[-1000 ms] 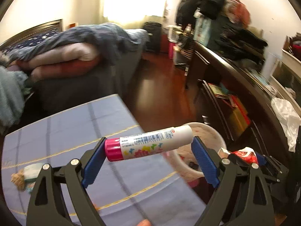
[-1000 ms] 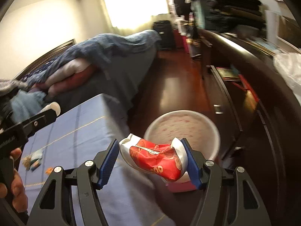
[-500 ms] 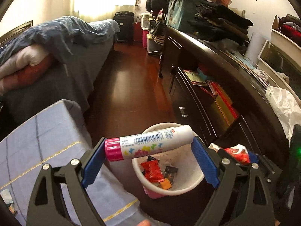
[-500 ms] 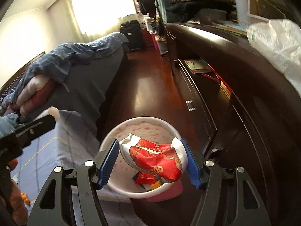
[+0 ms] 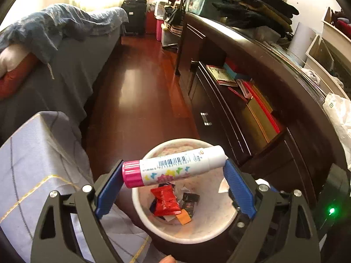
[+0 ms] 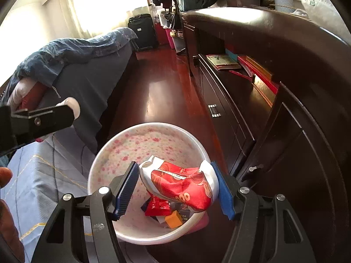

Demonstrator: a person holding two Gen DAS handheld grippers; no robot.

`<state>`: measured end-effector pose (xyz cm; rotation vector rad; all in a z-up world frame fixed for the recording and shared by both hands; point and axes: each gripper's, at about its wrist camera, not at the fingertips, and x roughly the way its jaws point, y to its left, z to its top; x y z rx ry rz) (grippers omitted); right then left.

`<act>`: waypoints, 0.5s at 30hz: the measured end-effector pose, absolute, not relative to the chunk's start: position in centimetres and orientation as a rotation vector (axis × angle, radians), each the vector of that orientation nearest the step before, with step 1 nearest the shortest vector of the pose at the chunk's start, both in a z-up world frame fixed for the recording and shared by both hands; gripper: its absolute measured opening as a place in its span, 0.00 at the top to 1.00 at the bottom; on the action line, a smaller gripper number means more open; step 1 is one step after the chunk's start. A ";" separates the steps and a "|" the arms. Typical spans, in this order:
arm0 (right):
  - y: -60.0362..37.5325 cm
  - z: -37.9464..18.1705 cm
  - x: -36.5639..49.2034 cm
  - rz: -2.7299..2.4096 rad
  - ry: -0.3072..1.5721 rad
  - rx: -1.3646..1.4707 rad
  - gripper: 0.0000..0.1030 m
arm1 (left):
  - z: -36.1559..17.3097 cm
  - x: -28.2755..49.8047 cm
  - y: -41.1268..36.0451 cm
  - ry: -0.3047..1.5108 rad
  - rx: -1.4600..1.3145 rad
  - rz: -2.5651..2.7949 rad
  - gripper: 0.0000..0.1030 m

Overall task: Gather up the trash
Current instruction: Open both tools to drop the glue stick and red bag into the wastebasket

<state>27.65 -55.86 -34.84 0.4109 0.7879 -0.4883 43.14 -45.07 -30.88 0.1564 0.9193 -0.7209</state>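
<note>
- The left gripper [image 5: 174, 175] is clamped end to end on a white glue stick with a pink cap [image 5: 174, 168], low in the frame, over the near rim of the round white bin with pink flower print [image 5: 204, 234]. Released there, the stick could clip the rim and roll onto the dark wooden floor [image 5: 140, 100].
- The right gripper [image 6: 176, 188] is clamped on a crumpled red-and-white wrapper [image 6: 182, 185], bottom centre, above the bin [image 6: 105, 166]. Light foil may cling to a pad or drift toward the blue checked cloth [image 6: 39, 182] at lower left.
</note>
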 end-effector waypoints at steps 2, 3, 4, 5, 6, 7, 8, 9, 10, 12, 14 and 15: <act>-55.9 -35.3 27.9 -0.497 0.791 0.406 0.34 | -31.2 43.4 -45.3 0.927 0.155 -0.720 0.13; -56.1 -35.5 28.0 -0.501 0.793 0.406 0.34 | -31.4 43.5 -45.4 0.929 0.155 -0.719 0.12; -56.2 -35.7 28.1 -0.504 0.795 0.409 0.34 | -31.4 43.6 -45.5 0.928 0.153 -0.719 0.10; -56.3 -35.9 28.1 -0.503 0.797 0.415 0.33 | -31.4 43.7 -45.5 0.924 0.148 -0.721 0.06; -56.4 -36.0 28.2 -0.502 0.798 0.420 0.32 | -31.4 43.8 -45.4 0.923 0.142 -0.723 0.05; -56.5 -36.2 28.2 -0.502 0.800 0.425 0.31 | -31.3 43.9 -45.4 0.920 0.135 -0.727 0.05; -56.6 -36.3 28.3 -0.503 0.800 0.426 0.30 | -31.3 44.0 -45.4 0.919 0.133 -0.729 0.03; -56.7 -36.3 28.3 -0.506 0.801 0.425 0.29 | -31.2 44.1 -45.4 0.919 0.131 -0.731 0.03; -56.6 -36.4 28.4 -0.508 0.804 0.424 0.29 | -31.1 44.1 -45.4 0.919 0.128 -0.732 0.03; -56.5 -36.3 28.3 -0.504 0.806 0.424 0.28 | -30.8 44.2 -45.1 0.915 0.127 -0.731 0.03; -56.3 -36.3 28.2 -0.500 0.812 0.421 0.28 | -30.2 44.0 -44.4 0.900 0.125 -0.726 0.03; -56.1 -36.2 28.1 -0.496 0.813 0.421 0.28 | -29.9 43.8 -43.9 0.893 0.124 -0.721 0.03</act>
